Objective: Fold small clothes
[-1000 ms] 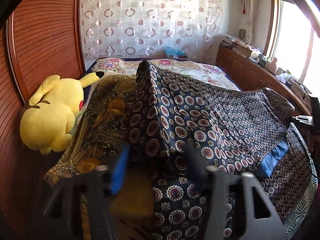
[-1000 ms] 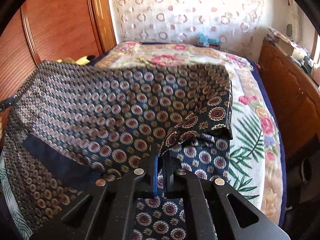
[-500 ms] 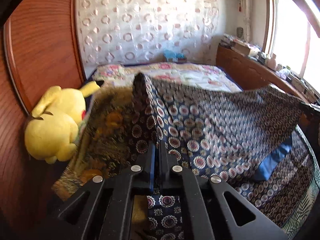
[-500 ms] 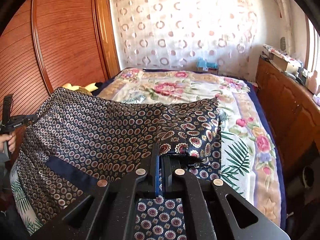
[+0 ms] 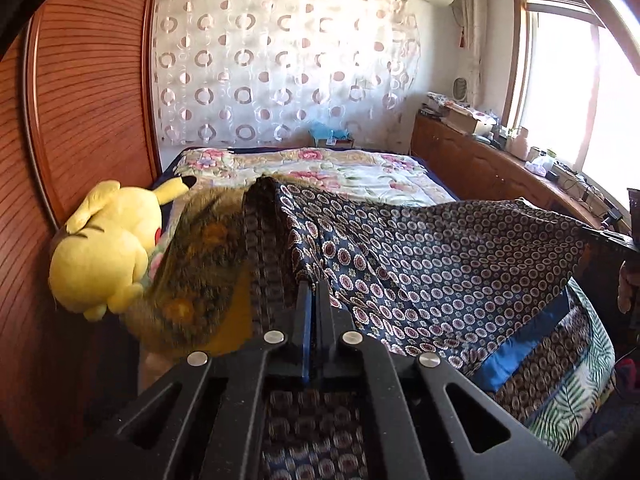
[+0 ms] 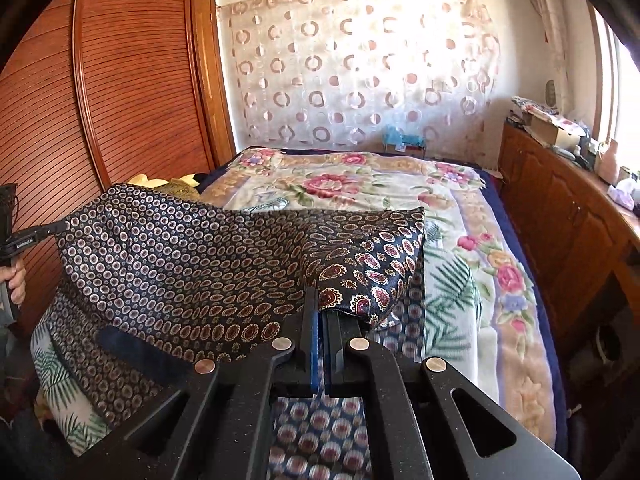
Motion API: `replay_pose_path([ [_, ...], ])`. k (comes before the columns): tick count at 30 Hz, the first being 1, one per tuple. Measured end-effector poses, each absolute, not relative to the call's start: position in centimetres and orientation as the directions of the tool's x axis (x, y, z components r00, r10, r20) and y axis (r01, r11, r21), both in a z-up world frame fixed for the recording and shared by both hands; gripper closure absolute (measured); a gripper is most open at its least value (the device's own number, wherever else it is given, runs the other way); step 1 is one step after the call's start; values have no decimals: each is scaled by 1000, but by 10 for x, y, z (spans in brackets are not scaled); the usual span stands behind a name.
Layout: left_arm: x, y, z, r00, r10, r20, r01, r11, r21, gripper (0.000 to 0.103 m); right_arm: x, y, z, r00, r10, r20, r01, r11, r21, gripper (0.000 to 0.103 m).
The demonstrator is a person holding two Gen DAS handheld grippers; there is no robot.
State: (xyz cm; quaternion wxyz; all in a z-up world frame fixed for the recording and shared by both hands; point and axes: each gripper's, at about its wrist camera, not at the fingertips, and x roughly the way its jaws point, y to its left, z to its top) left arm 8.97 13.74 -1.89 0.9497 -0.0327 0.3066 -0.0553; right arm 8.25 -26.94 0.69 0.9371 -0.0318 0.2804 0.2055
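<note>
A dark navy garment (image 5: 432, 264) printed with small circle medallions hangs stretched above the bed between my two grippers. My left gripper (image 5: 314, 286) is shut on one edge of it, the cloth pinched between the black fingers. In the right wrist view the same garment (image 6: 192, 264) spans leftward, and my right gripper (image 6: 320, 304) is shut on its other edge beside a paisley-lined corner (image 6: 372, 264). The lower part with a blue band (image 5: 516, 352) still drapes on the bed. The left gripper shows at that view's left edge, held by a hand (image 6: 16, 280).
A floral bedspread (image 6: 460, 248) covers the bed. A yellow plush toy (image 5: 104, 248) and a brown patterned cloth (image 5: 200, 264) lie at the left by the wooden wardrobe (image 5: 88, 120). A cluttered wooden cabinet (image 6: 560, 208) runs along the right wall under the window.
The left gripper's fingers closed on the garment's edge. Both grippers then rose and drew apart, lifting the cloth and pulling it taut above the bed.
</note>
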Motion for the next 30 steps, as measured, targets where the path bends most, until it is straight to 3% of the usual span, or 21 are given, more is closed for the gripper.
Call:
replay_pose_path([
  [10,57,154,-42,797,-97,-596,31,992,-121,101,38,-279,-8,730,357,-583,-400,915,59,102],
  [18,46,159,-54,778,-83,-622,11,993,-118,101,45,-282,-21,698,361,-619,-389,916,97,102],
  [22,48,158,-60,768,-69,-636,12,996,-93,101,54,-284,-33,712,262,-651,-332,943,17,102],
  [25,50,160,-65,763,-52,-645,3,997,-77,101,58,-286,-33,706,281,-650,-343,939,33,101],
  [28,49,158,-68,766,-51,-640,7,997,-71,99,63,-291,-27,720,279,-635,-337,941,32,87],
  [30,45,158,-67,773,-57,-632,12,997,-76,92,65,-296,-21,731,285,-620,-335,942,38,65],
])
